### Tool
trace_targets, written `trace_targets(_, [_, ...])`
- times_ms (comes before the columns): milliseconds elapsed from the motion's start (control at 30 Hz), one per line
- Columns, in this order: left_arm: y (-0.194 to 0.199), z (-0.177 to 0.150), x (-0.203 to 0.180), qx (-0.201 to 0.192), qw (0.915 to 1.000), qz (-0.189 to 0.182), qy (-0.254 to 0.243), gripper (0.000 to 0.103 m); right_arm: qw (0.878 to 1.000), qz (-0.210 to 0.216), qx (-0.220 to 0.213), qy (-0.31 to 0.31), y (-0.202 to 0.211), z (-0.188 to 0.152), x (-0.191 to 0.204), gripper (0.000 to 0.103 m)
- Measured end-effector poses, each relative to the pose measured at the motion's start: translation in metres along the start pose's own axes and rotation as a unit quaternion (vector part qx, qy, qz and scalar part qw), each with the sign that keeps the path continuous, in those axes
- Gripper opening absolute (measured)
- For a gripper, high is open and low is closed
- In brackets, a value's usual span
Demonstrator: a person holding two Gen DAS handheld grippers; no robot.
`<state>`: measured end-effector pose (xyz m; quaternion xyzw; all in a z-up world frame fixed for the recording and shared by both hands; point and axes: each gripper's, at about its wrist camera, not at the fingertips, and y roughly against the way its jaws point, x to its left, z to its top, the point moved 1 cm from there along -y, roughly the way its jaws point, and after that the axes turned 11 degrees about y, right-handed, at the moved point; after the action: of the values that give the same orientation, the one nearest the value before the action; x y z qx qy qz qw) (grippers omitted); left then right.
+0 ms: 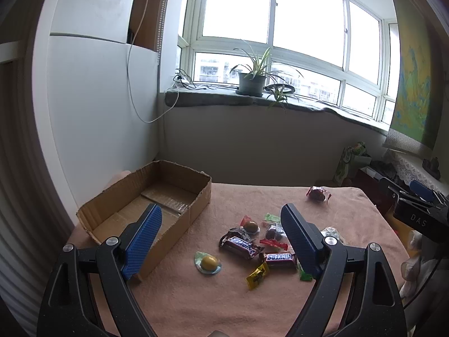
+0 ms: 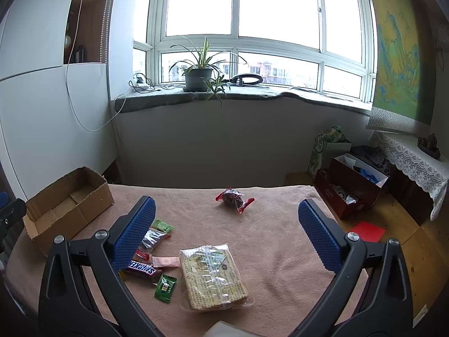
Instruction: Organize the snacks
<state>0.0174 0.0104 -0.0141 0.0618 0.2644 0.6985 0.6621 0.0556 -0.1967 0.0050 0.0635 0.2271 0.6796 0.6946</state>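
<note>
Both hand-held grippers, left [image 1: 221,241] and right [image 2: 226,234], gaped apart, empty; snatching into the crowded snack pile [image 1: 261,248] risked scattering wrappers off the desk [image 1: 350,224].

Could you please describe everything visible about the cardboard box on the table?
The cardboard box is a shallow, open-topped tray of plain brown corrugated card with rough, torn-looking upper edges. Its bottom flaps meet in a seam with clear tape over it, and nothing shows inside. It sits flat at the far left corner of the pink cloth-covered table, near the white wall, apart from the snacks. In the right wrist view it appears again at the left. Neither hand-held gripper touches it.
</note>
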Motion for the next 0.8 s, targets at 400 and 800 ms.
trace_targets(400, [-0.001,-0.0013,0.0005,0.001,1.0,0.0,0.002,0.087,1.0,-0.002,-0.005,0.0,0.0025,0.0026,-0.0003,0.103])
trace_targets(800, [0.0003,-0.0021,-0.0023,0.001,1.0,-0.004,-0.001,0.087,1.0,0.0,-0.003,0.0,0.002,0.0025,-0.0001,0.103])
